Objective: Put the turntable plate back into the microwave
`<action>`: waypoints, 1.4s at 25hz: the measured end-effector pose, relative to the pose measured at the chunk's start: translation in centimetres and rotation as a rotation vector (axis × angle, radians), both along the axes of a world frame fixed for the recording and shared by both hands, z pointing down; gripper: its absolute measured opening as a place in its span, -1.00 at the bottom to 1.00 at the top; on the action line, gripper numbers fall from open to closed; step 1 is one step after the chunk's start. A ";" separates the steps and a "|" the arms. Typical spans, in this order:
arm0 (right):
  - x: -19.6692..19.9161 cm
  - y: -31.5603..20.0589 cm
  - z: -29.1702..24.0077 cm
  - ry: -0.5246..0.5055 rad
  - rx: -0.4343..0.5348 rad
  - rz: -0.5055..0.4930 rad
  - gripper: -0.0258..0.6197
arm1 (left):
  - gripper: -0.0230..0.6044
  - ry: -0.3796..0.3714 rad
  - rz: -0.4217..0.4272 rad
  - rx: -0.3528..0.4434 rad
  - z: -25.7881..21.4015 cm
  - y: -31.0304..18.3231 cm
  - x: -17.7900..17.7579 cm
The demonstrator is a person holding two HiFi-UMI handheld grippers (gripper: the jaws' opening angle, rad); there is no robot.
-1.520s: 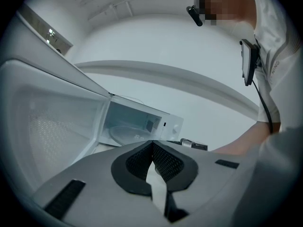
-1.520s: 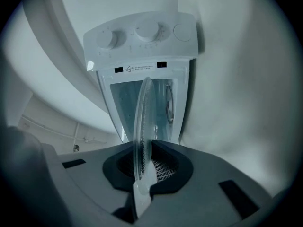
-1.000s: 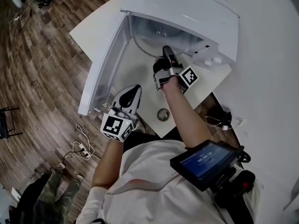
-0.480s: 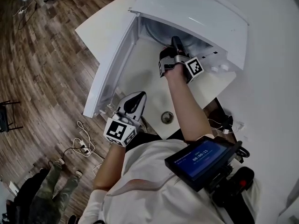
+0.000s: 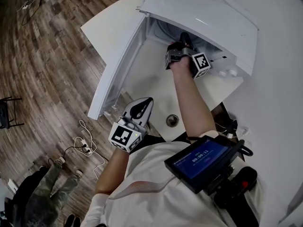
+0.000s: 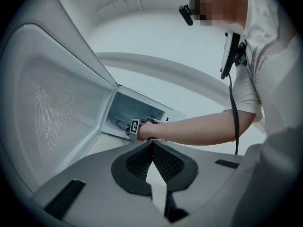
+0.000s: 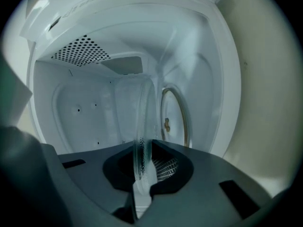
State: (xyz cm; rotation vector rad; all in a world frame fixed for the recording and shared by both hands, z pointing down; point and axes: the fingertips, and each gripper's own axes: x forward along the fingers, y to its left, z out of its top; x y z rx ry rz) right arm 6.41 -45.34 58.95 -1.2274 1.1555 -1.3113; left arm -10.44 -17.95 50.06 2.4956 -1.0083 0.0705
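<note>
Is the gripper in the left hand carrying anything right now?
No: in its own view, the left gripper has its jaws closed together with nothing between them.

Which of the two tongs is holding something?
The right tongs, reaching into the microwave: they pinch the glass turntable plate by its rim. The left tongs are shut on nothing.

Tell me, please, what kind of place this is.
Probably a lab or recording room rather than a home kitchen: the microwave sits on a plain white table, and loose cables lie across the wood-look floor.
</note>
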 end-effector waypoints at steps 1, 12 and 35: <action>0.0 -0.1 0.2 0.003 -0.011 0.003 -0.83 | -0.89 0.000 0.001 -0.004 0.1 0.1 0.0; -0.8 -0.6 -1.0 0.029 -0.084 0.034 -0.83 | -0.89 0.022 0.007 -0.029 0.2 0.8 -0.3; -4.6 -0.3 0.2 -0.044 -0.185 -0.337 -0.33 | -0.89 0.049 0.039 -0.076 1.3 1.9 0.0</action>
